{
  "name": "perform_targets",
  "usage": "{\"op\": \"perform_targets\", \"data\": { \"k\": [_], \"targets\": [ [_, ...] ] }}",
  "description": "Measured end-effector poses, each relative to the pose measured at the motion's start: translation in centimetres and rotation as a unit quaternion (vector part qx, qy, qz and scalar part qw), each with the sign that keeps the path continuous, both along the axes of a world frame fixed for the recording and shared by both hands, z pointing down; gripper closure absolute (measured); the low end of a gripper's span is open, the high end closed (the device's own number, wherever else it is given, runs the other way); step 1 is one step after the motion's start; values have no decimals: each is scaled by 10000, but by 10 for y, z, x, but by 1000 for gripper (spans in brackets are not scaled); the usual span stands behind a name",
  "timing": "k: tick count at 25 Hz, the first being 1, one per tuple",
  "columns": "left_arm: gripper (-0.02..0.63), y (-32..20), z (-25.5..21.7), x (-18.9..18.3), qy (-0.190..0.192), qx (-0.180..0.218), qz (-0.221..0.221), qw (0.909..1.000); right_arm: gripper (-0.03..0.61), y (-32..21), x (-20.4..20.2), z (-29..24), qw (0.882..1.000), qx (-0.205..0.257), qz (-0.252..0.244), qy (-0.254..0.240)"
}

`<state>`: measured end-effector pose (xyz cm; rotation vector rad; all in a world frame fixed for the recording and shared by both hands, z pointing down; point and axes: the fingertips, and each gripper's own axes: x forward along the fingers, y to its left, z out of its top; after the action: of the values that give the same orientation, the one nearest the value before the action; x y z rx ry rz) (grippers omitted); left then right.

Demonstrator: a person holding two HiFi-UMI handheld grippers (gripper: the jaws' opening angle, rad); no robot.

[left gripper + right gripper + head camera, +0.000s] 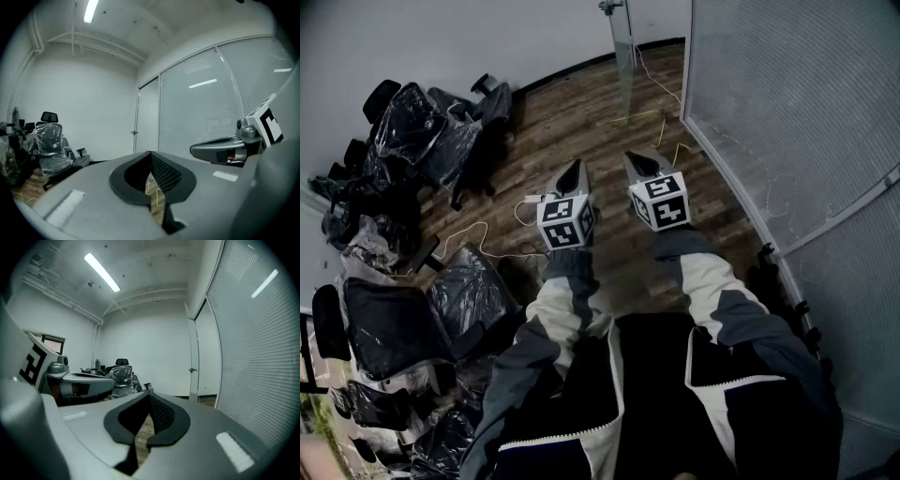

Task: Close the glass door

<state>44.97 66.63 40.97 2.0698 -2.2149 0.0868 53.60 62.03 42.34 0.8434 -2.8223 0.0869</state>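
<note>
Wood floor, wrapped chairs at left. Door upright, top centre, edge-on. Left gripper, right gripper: jaws together, empty.

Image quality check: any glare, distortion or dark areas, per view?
Head view: dim, bluish, wall base bowed by the wide lens, plastic-wrapped chairs glinting. Left gripper view: fisheye with black corners, ceiling light blown out, light streaks mirrored on the partition. Right gripper view: same fisheye, ceiling light also clipped.

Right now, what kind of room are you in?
Probably an office, maybe used for storage: plastic-wrapped chairs along one side, a glass wall with blinds, and a glass door.
</note>
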Motion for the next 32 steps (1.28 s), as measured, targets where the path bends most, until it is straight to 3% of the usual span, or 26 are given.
{"op": "perform_targets", "data": {
  "k": [20,25,32],
  "targets": [
    [615,-6,4,-25,14,9,-163,9999,573,-8,-26,6,9997,-85,-186,-151],
    [615,-18,17,-54,124,-12,-172,9998,573,-18,-48,20,9996,-171,-198,-57],
    [615,-63,36,-118,394,-32,-5,9992,573,-59,-108,42,9993,-286,-32,228]
  ]
}}
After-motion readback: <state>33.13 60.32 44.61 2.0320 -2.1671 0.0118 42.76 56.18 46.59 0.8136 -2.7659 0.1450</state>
